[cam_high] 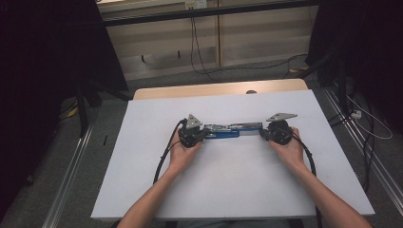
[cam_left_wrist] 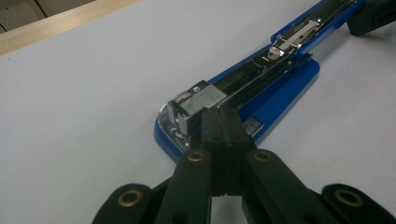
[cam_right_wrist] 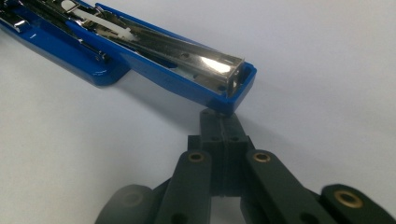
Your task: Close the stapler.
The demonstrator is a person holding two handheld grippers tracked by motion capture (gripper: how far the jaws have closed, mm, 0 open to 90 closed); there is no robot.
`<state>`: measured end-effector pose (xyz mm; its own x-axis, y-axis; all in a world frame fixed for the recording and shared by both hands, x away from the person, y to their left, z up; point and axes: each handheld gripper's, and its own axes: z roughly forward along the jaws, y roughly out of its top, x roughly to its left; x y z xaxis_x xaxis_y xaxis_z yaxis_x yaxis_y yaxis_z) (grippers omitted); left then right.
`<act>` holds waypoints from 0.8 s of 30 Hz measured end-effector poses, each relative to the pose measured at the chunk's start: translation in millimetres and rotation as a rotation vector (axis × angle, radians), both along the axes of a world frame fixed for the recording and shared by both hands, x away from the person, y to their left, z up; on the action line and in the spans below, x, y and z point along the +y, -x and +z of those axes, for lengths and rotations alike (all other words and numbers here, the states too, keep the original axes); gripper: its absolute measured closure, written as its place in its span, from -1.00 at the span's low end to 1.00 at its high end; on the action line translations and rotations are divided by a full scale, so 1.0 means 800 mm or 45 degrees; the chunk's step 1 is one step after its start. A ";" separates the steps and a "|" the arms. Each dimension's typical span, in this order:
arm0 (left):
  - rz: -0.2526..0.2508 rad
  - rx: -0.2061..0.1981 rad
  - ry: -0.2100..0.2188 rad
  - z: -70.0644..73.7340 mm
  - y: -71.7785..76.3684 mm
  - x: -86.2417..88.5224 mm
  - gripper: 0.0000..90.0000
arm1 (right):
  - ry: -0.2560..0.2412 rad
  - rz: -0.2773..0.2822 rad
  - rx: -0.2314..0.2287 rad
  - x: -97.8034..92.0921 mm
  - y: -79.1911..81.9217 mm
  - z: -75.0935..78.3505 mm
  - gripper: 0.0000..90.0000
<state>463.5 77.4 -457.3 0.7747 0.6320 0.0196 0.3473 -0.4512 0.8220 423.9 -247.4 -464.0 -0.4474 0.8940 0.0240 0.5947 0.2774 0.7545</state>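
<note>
A blue stapler (cam_high: 232, 129) lies opened out flat in the middle of the white table top (cam_high: 228, 185). My left gripper (cam_high: 205, 133) is at its left end, jaws shut together. In the left gripper view the tips (cam_left_wrist: 223, 114) touch the metal magazine head of the stapler (cam_left_wrist: 275, 88), with the blue base underneath. My right gripper (cam_high: 263, 134) is at the right end. Its shut tips (cam_right_wrist: 219, 119) press against the corner of the stapler's blue top arm (cam_right_wrist: 154, 51). Nothing shows between either pair of jaws. A hand holds each gripper.
A wooden table edge (cam_high: 218, 89) runs along the far side of the white top. Cables (cam_high: 197, 47) hang and trail on the floor behind. Dark curtains stand at left and right, and metal floor rails (cam_high: 71, 175) flank the table.
</note>
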 end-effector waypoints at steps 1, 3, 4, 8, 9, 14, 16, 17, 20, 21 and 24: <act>0.000 0.000 0.000 0.000 0.000 0.000 1.00 | -0.001 0.000 -0.002 0.000 0.000 0.000 1.00; 0.004 0.004 0.000 0.000 0.001 0.000 1.00 | -0.002 0.000 -0.004 0.000 0.000 0.000 1.00; 0.003 0.004 0.005 0.000 0.001 -0.001 1.00 | -0.001 -0.001 -0.006 0.000 0.000 0.000 1.00; 0.005 0.001 -0.001 0.000 0.000 0.000 1.00 | -0.010 -0.005 -0.019 0.000 0.000 0.001 1.00; 0.005 0.001 -0.001 0.000 0.000 -0.001 1.00 | -0.011 -0.005 -0.026 0.000 0.000 0.001 1.00; 0.002 0.001 0.001 0.000 0.000 0.000 1.00 | -0.029 -0.002 -0.042 -0.001 0.000 0.003 1.00; 0.005 0.001 0.001 0.000 0.000 -0.001 1.00 | -0.031 -0.001 -0.049 -0.001 0.000 0.002 1.00; 0.003 0.000 -0.001 0.000 0.000 0.000 1.00 | -0.030 -0.005 -0.052 -0.001 0.000 0.003 1.00; 0.007 -0.001 0.000 0.000 0.001 -0.001 1.00 | -0.030 -0.013 -0.077 -0.001 0.001 0.005 1.00; 0.006 0.001 -0.001 0.000 0.001 -0.001 1.00 | -0.032 -0.015 -0.082 -0.001 0.001 0.005 1.00; 0.005 0.002 0.000 0.000 0.000 0.000 1.00 | -0.037 -0.015 -0.089 -0.001 0.001 0.006 1.00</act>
